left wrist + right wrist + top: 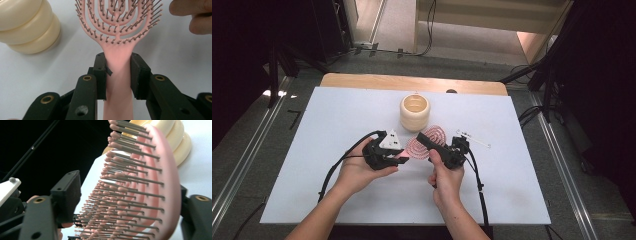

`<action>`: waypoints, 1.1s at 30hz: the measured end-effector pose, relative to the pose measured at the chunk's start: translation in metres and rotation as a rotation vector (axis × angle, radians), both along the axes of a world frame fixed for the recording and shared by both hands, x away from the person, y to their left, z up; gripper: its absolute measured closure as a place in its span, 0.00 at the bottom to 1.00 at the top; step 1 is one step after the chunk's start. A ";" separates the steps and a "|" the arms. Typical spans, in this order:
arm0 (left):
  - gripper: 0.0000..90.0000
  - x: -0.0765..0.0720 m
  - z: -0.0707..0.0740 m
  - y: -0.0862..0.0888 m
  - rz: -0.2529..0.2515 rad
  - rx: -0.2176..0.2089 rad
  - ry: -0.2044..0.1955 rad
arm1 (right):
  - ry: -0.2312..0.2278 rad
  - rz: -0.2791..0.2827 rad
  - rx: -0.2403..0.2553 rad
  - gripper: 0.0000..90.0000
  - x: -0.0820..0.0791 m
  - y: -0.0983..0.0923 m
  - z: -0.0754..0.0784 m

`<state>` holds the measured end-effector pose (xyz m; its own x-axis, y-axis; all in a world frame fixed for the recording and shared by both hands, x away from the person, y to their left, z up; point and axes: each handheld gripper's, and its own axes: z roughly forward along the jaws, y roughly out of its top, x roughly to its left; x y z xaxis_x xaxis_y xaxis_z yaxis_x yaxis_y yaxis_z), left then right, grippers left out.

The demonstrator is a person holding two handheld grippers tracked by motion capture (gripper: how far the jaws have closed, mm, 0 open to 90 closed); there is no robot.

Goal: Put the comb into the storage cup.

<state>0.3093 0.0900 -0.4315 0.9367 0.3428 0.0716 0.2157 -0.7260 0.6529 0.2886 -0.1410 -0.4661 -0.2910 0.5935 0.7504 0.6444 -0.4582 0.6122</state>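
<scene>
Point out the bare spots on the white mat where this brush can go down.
Free: the mat's wide left part, left of the cream ribbed cup; the near strip in front of both hands; the far right corner. Crowded: the middle, around the pink brush, the grippers, and the small white piece.

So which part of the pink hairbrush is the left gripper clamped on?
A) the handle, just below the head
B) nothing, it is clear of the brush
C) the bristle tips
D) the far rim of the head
A: in the left gripper view, the left gripper has both jaws pressed against the handle of the pink hairbrush, right where it widens into the head.
</scene>
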 end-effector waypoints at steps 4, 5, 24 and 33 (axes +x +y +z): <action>0.79 -0.001 -0.001 -0.001 0.000 0.001 -0.006 | -0.004 -0.019 0.002 0.44 -0.002 -0.001 0.001; 0.79 -0.001 -0.002 -0.001 0.002 0.000 -0.007 | -0.003 -0.019 0.009 0.47 -0.003 -0.001 0.002; 0.60 -0.002 -0.006 0.000 -0.040 -0.062 -0.010 | -0.087 0.043 0.046 0.67 -0.007 -0.005 0.004; 0.24 -0.003 -0.003 0.003 -0.011 -0.115 -0.011 | -0.142 0.064 -0.002 0.68 -0.009 -0.002 0.012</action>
